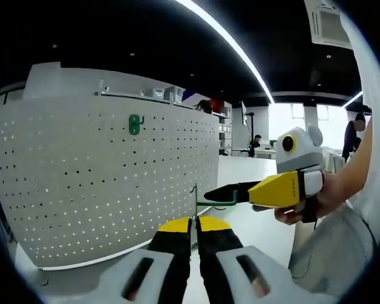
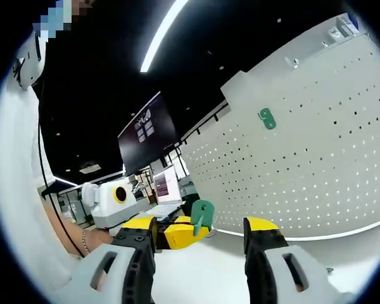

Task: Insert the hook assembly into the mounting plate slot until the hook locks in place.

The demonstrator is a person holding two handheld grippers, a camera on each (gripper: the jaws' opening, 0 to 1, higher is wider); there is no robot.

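Observation:
A white pegboard (image 1: 101, 183) stands upright on the table, with a small green mounting plate (image 1: 135, 124) fixed high on it. My left gripper (image 1: 194, 229) is shut on the green hook assembly (image 1: 209, 202), which it holds in front of the board's lower right part, away from the plate. My right gripper (image 1: 231, 192) reaches in from the right, its black finger just above the hook's arm. In the right gripper view my right gripper (image 2: 201, 239) is open, and the hook assembly (image 2: 202, 215) shows between its jaws, pinched by the left gripper (image 2: 177, 233). The mounting plate (image 2: 266, 118) sits far up the pegboard (image 2: 316, 158).
The white table (image 1: 259, 231) runs along the foot of the pegboard. A person's hand (image 1: 291, 214) holds the right gripper. Behind the board are shelves (image 1: 225, 130) and people (image 1: 353, 133). A dark wall screen (image 2: 142, 136) and monitors (image 2: 164, 187) stand further back.

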